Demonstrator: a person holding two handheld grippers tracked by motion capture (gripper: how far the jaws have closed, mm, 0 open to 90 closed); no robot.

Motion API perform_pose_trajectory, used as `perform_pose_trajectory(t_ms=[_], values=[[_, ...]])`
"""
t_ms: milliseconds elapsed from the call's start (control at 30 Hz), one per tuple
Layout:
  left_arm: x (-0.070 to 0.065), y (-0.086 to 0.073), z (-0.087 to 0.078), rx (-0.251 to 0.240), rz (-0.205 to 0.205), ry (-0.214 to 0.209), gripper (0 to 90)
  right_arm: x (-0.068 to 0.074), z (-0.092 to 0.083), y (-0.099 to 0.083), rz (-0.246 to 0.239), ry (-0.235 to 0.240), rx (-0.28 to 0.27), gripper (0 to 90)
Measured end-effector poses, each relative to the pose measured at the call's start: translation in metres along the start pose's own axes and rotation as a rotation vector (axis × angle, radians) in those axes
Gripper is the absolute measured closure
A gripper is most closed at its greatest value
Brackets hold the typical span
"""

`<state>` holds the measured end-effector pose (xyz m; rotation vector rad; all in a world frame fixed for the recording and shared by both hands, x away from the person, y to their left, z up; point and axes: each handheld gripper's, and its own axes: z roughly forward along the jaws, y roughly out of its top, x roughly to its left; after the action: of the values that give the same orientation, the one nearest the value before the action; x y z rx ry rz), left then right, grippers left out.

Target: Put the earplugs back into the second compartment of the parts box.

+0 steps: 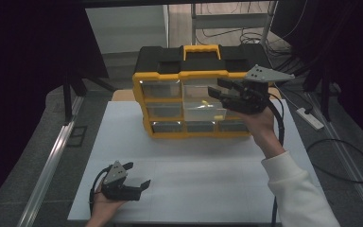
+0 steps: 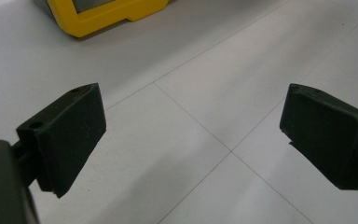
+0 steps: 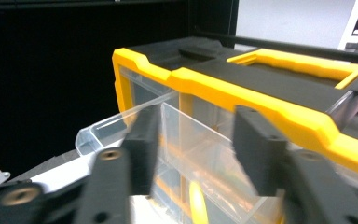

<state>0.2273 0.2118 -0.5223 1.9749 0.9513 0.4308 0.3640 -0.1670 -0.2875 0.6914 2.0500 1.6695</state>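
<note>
Drawer (image 1: 203, 109): clear rigid plastic, boxy, pulled out | right gripper (image 1: 224, 94): parted astride front wall | left gripper (image 1: 139, 176): spread, empty

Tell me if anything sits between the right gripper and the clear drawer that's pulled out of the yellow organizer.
Nothing visible does. The right gripper is already at the clear drawer, its open jaws either side of the front wall. The left gripper is down on the white table.

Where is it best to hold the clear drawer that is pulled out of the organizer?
Probably the drawer front wall, from the open side facing the person: it juts out of the organizer and is thin, so the right gripper can straddle it.
</note>
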Motion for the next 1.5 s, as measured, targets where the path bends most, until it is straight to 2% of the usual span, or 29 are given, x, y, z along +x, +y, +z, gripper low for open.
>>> perform_pose_trajectory(t_ms=[133, 267, 300, 333, 400, 500, 600, 667, 700, 733, 767, 833, 867, 900, 933, 967, 1000, 1200, 1300, 1400, 1500], values=[[0.000, 0.000, 0.000, -0.003, 0.001, 0.002, 6.9, 0.004, -0.015, -0.001, -0.002, -0.041, -0.043, 32.2], [0.000, 0.000, 0.000, 0.001, 0.002, -0.003, 6.9, 0.006, -0.033, -0.008, 0.000, -0.037, -0.065, 30.0], [0.000, 0.000, 0.000, 0.001, 0.002, -0.003, 6.9, 0.006, -0.033, -0.008, 0.000, -0.037, -0.065, 30.0], [0.000, 0.000, 0.000, 0.001, 0.003, -0.002, 6.9, 0.009, -0.047, -0.016, -0.010, -0.034, -0.068, 28.6], [0.000, 0.000, 0.000, 0.002, 0.003, -0.003, 6.9, 0.010, -0.050, -0.018, -0.011, -0.033, -0.069, 28.5], [0.000, 0.000, 0.001, 0.002, 0.003, -0.002, 6.9, 0.017, -0.068, -0.034, -0.017, -0.029, -0.066, 28.2], [-0.001, 0.001, 0.001, 0.000, 0.005, -0.003, 6.9, 0.021, -0.073, -0.042, -0.023, -0.030, -0.059, 27.8], [-0.001, 0.001, 0.001, 0.000, 0.006, -0.003, 6.8, 0.026, -0.082, -0.058, -0.025, -0.030, -0.039, 27.2], [-0.001, 0.001, 0.001, 0.000, 0.004, -0.003, 6.8, 0.026, -0.082, -0.058, -0.025, -0.030, -0.039, 27.2], [-0.001, 0.001, 0.001, 0.000, 0.005, -0.003, 6.8, 0.028, -0.087, -0.070, -0.021, -0.032, -0.022, 27.0], [-0.001, 0.001, 0.001, 0.000, 0.006, -0.003, 6.8, 0.028, -0.087, -0.070, -0.021, -0.032, -0.022, 27.0], [-0.001, 0.001, 0.001, -0.002, 0.007, -0.004, 6.8, 0.028, -0.090, -0.083, -0.009, -0.029, -0.001, 26.7], [-0.001, 0.001, 0.001, -0.003, 0.005, -0.005, 6.8, 0.028, -0.092, -0.090, -0.007, -0.036, 0.006, 26.7], [-0.001, 0.001, 0.001, -0.004, 0.007, -0.005, 6.8, 0.027, -0.094, -0.105, 0.001, -0.049, 0.027, 26.5], [-0.002, 0.001, 0.001, -0.005, 0.008, -0.006, 6.8, 0.027, -0.094, -0.105, 0.001, -0.049, 0.027, 26.5], [-0.002, 0.001, 0.001, -0.007, 0.009, -0.005, 6.8, 0.026, -0.096, -0.119, 0.022, -0.055, 0.043, 26.4], [-0.002, 0.001, 0.001, -0.007, 0.009, -0.005, 6.8, 0.026, -0.096, -0.119, 0.022, -0.055, 0.043, 26.4], [-0.002, 0.001, 0.000, -0.014, 0.004, -0.005, 6.7, 0.019, -0.103, -0.167, 0.045, -0.095, 0.126, 25.9], [-0.002, 0.002, 0.000, -0.012, 0.009, -0.004, 6.7, 0.015, -0.108, -0.185, 0.078, -0.115, 0.153, 25.9], [-0.003, 0.002, -0.001, -0.015, 0.007, -0.004, 6.7, 0.012, -0.113, -0.199, 0.086, -0.132, 0.182, 25.7], [-0.003, 0.002, -0.001, -0.019, 0.009, -0.002, 6.7, 0.009, -0.117, -0.211, 0.108, -0.141, 0.190, 25.8]])
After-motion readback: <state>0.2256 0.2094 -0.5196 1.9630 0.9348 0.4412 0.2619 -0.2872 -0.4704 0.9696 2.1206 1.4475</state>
